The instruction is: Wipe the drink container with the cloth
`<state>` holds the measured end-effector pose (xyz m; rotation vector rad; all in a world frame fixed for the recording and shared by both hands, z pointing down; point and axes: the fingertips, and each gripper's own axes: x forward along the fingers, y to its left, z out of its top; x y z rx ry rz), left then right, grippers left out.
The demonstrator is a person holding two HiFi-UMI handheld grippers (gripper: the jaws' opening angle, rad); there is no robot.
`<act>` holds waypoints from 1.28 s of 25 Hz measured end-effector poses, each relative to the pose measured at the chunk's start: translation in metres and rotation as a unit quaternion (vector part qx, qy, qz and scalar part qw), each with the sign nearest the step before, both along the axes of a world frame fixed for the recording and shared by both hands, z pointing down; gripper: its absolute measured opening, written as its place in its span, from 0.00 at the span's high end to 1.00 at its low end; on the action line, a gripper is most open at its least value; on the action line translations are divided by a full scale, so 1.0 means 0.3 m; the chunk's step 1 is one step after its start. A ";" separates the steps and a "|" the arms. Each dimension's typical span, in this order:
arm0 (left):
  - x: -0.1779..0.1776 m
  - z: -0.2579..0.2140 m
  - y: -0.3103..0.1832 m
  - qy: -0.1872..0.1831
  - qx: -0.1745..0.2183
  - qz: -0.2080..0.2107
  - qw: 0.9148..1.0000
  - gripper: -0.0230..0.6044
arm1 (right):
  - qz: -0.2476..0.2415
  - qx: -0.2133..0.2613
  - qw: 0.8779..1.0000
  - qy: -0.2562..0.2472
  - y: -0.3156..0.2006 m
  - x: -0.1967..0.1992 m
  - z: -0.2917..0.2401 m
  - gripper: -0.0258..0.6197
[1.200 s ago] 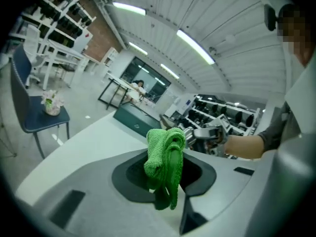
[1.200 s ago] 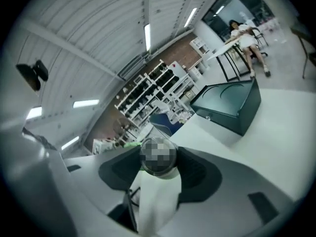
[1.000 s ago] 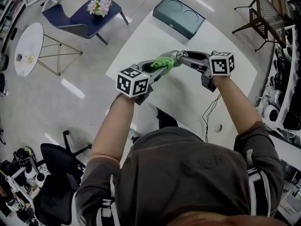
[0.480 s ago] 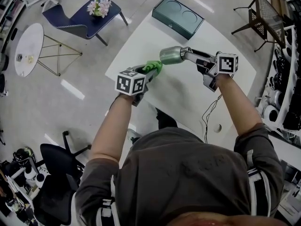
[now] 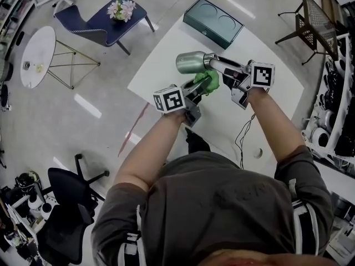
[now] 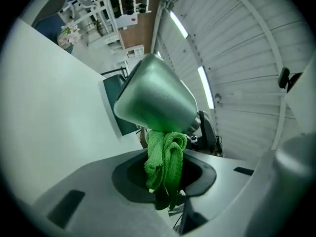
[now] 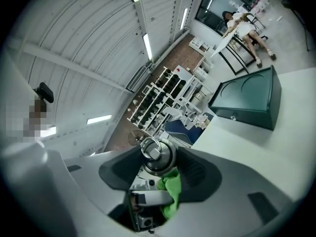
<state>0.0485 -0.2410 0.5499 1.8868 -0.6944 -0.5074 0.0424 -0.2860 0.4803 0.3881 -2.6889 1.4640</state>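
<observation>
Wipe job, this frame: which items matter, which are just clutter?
In the job: drink container, clamped by right gripper; green cloth, clamped by left gripper.
Lying about: green box on the table; flowers on blue chair; round side table; office chair.

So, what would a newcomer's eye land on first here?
The bright green cloth, pinched in the left gripper, touching the neck end of the silvery-green metal drink container. The right gripper holds that container sideways by its cap end, above the white table. A dark green box sits at the table's far edge.
</observation>
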 end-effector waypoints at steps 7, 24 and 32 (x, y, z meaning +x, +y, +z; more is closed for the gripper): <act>-0.144 0.041 -0.006 -0.002 -0.012 -0.039 0.999 0.82 | 0.012 0.003 1.000 -0.015 -0.024 0.036 -0.033 0.62; -0.263 -0.031 -0.035 -0.200 0.079 0.120 0.969 0.82 | -0.241 0.213 0.907 0.271 0.126 0.066 0.190 0.62; -0.144 0.101 -0.075 -0.219 0.010 0.188 0.957 0.82 | -0.331 0.251 0.851 0.322 0.157 0.036 0.288 0.62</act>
